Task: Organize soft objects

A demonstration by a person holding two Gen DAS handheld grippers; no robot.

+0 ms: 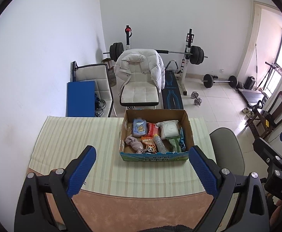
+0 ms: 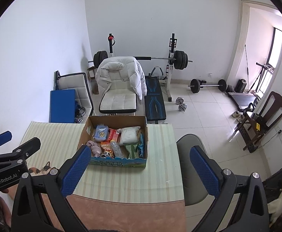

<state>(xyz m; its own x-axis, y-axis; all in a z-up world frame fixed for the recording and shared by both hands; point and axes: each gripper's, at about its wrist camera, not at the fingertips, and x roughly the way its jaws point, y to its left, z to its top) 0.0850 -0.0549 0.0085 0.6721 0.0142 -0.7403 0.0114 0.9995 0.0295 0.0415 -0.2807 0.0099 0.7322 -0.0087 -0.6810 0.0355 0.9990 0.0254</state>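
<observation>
An open cardboard box (image 1: pixel 189 130) (image 2: pixel 83 133) stands on the striped tablecloth (image 1: pixel 73 135) (image 2: pixel 156 164) near the table's far edge. It holds a pink cloth bundle (image 1: pixel 134 143) (image 2: pixel 94 147), a blue star pouch (image 1: pixel 139 128) (image 2: pixel 101 132), a white soft pack (image 1: pixel 169 129) (image 2: pixel 129 134), a plastic bottle (image 1: pixel 159 145) (image 2: pixel 117 149), and snack bags. My left gripper (image 1: pixel 141 171) is open and empty, well in front of the box. My right gripper (image 2: pixel 139 171) is open and empty, in front of the box.
A grey chair (image 1: pixel 227 147) (image 2: pixel 193 174) stands at the table's right side. A white chair with a white down jacket (image 1: pixel 139 65) (image 2: pixel 119 71) stands behind the table. Beyond are a weight bench, barbells and dumbbells on the tiled floor. A small cat-patterned item (image 2: pixel 41 169) lies on the cloth at left.
</observation>
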